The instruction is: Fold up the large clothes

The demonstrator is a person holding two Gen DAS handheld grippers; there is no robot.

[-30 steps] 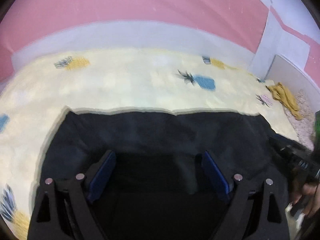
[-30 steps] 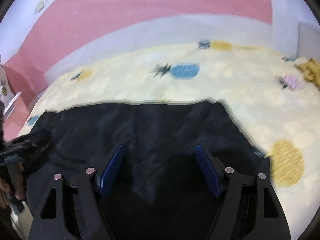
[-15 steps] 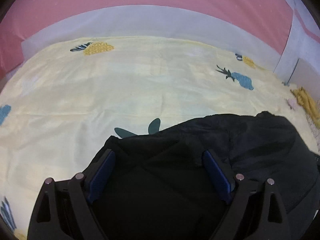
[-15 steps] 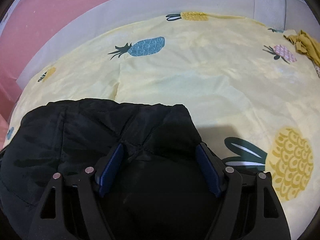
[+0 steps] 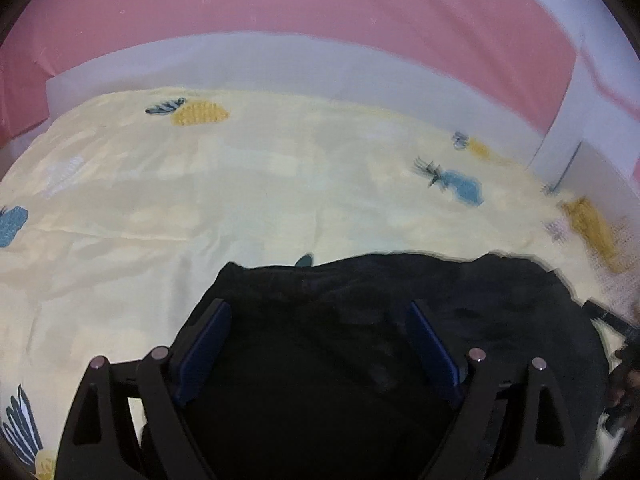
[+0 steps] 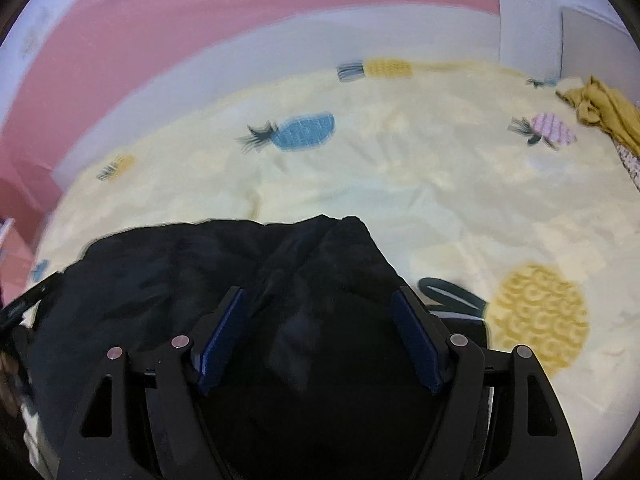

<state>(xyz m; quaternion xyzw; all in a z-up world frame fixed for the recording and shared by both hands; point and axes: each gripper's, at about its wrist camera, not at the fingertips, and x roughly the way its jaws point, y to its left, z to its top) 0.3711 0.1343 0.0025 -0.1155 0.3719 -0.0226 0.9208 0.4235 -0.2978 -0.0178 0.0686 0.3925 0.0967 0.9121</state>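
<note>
A large black garment point(image 5: 400, 300) lies bunched on a pale yellow bedsheet with pineapple prints point(image 5: 240, 184). My left gripper point(image 5: 318, 312) is open, its blue pads wide apart over the garment's left part. The garment also shows in the right wrist view point(image 6: 224, 256). My right gripper point(image 6: 320, 300) is open over its right corner, blue pads apart. Neither gripper pinches cloth. The right gripper's black body shows at the right edge of the left wrist view point(image 5: 616, 324), and the left gripper at the left edge of the right wrist view point(image 6: 20, 308).
A mustard-yellow cloth point(image 6: 604, 108) lies at the bed's far right, also in the left wrist view point(image 5: 592, 228). A white headboard band and pink wall point(image 5: 320, 8) stand behind the bed. The sheet point(image 6: 400, 168) spreads beyond the garment.
One second ago the garment was spread wide and flat; it has been drawn into a smaller bunched shape. Both views have since lifted and shifted a little, with motion blur.
</note>
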